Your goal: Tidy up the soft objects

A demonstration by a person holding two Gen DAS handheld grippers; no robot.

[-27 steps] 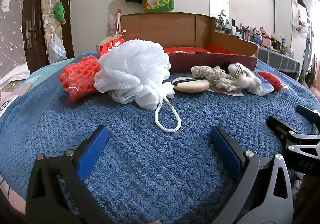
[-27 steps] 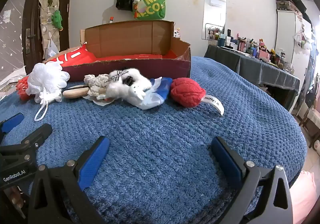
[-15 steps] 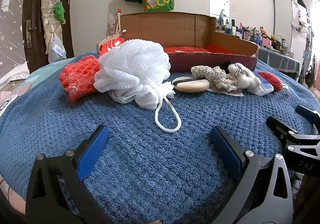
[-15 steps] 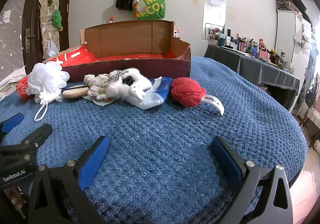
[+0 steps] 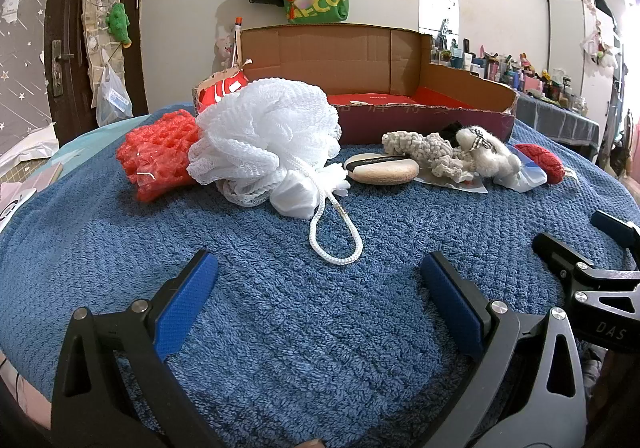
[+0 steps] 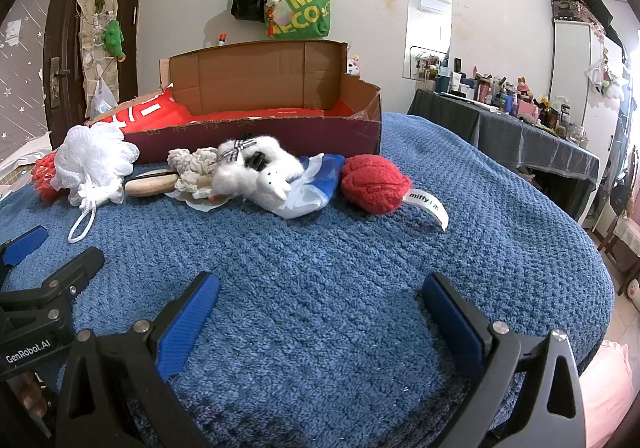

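A row of soft things lies on the blue towel (image 5: 280, 328) in front of an open cardboard box (image 5: 400, 103): a red foam net (image 5: 156, 155), a white mesh bath pouf (image 5: 268, 135) with a rope loop, a beige powder puff (image 5: 380, 169), a knitted rope toy (image 5: 420, 147), a white plush animal (image 6: 256, 171) on a plastic bag, and a red knitted piece (image 6: 374, 181) with a tag. My left gripper (image 5: 318, 280) stands open on the near side of the pouf, holding nothing. My right gripper (image 6: 320, 302) is open too, well short of the plush and the red piece.
The box (image 6: 260, 115) has a red bottom and a raised back flap. Bags (image 6: 296, 11) hang on the wall behind it. A door (image 5: 72, 47) is at the left, and a cluttered dark table (image 6: 504, 119) stands at the right. The towel drops off at the right edge.
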